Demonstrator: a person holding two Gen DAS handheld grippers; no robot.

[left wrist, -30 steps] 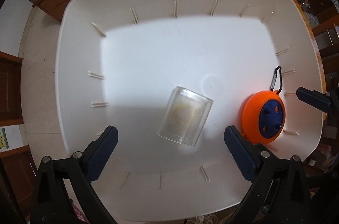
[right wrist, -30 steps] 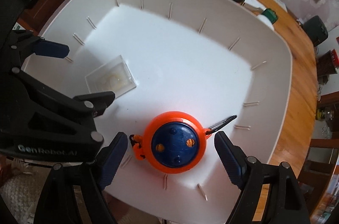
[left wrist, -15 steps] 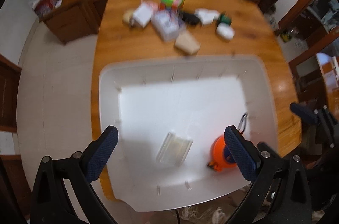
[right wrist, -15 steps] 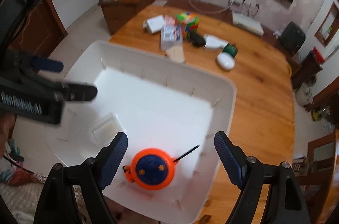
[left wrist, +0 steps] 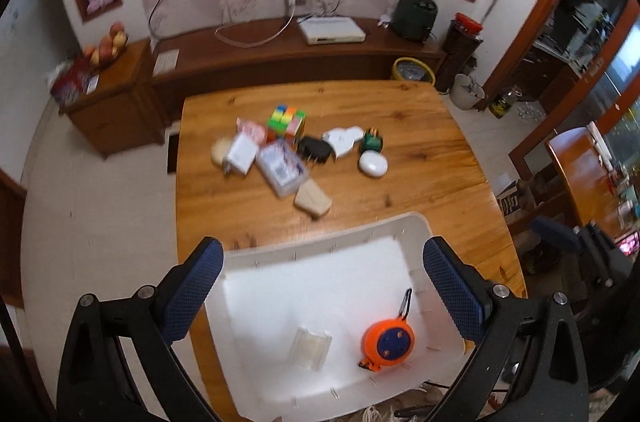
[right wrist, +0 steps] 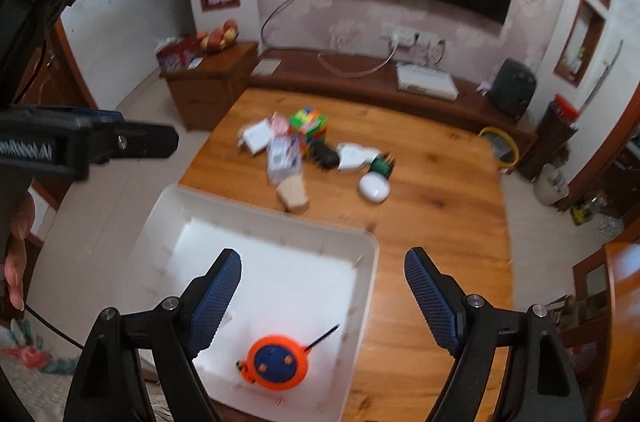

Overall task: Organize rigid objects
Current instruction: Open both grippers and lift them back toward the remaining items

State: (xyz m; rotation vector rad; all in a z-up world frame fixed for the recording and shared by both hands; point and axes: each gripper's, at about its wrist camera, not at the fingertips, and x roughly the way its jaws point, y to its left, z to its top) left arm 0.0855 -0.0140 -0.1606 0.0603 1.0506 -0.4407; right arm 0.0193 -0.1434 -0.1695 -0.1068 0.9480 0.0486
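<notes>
A white bin (left wrist: 360, 234) (right wrist: 276, 222) sits at the near end of the wooden table (left wrist: 420, 182) (right wrist: 440, 206). In it lie an orange and blue tape measure (left wrist: 388, 342) (right wrist: 277, 362) and a clear plastic box (left wrist: 310, 346). My left gripper (left wrist: 320, 286) is open and empty, high above the bin. My right gripper (right wrist: 322, 296) is open and empty, also high above it. A cluster of loose items lies mid-table: a colourful cube (left wrist: 286, 120) (right wrist: 308, 122), a white charger (left wrist: 240, 154), a card box (left wrist: 282, 168) (right wrist: 284, 154), a tan block (left wrist: 313, 202) (right wrist: 294, 198), a black item (left wrist: 315, 149), a white oval case (left wrist: 373, 164) (right wrist: 374, 188).
A green item (left wrist: 372, 141) and a white flat piece (left wrist: 342, 140) lie beside the cluster. A wooden cabinet (left wrist: 108, 102) with fruit stands left of the table. A low TV bench (left wrist: 300, 58) runs along the far wall. The left gripper's body (right wrist: 80, 142) shows at the left of the right wrist view.
Both grippers have risen far above the bin and tilted up toward the room. The bin looks much smaller and the table's item cluster has come into view. Both stay open.
</notes>
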